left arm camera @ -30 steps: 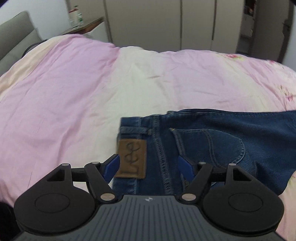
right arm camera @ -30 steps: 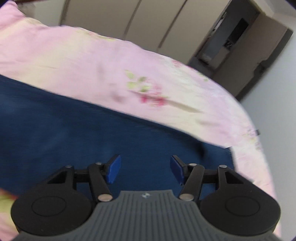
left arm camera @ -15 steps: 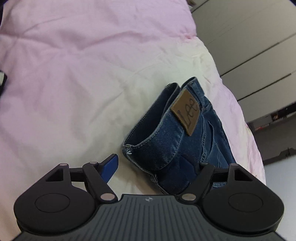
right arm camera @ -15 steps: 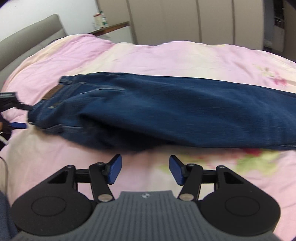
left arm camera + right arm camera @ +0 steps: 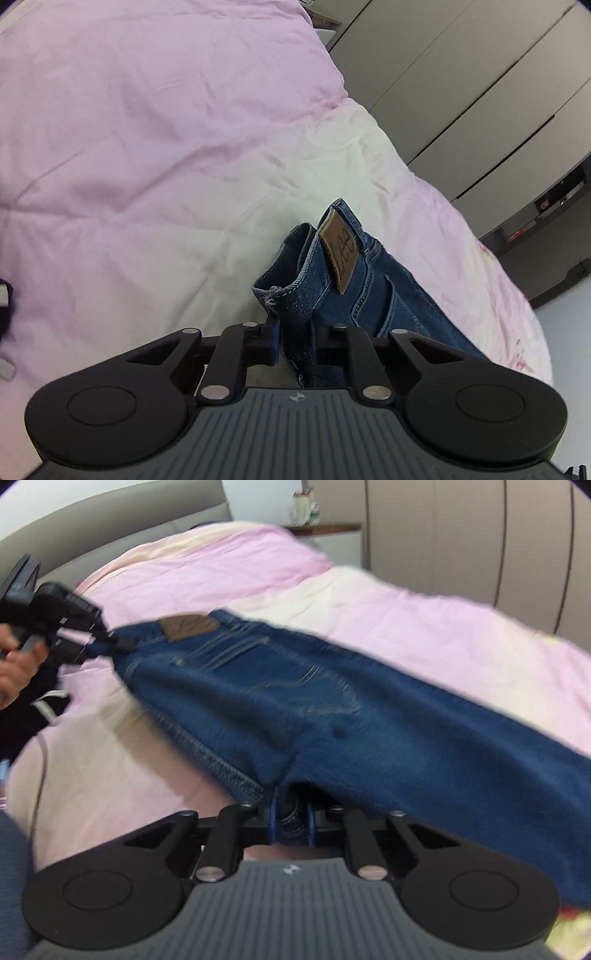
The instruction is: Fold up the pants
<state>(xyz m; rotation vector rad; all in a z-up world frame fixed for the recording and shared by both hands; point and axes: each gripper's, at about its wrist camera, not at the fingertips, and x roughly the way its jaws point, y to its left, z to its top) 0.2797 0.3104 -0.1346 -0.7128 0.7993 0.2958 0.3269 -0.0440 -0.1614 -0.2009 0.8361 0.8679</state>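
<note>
Jeans: lie lengthwise on pink bed, waistband at left.
Left claw: clamped on waistband corner.
Right claw: pinching near crotch seam.
Risk: thick denim slips out; fold skews.

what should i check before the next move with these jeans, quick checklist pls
1. Left gripper shut on the jeans at the waistband: ok.
2. Right gripper shut on the jeans' near edge by the crotch: ok.
3. Legs stacked one on the other: cannot tell.
4. Leg hems in view: not ok, they run out of frame.
5. Brown patch facing up: ok.
6. Duvet past the waistband bare: ok.
</note>
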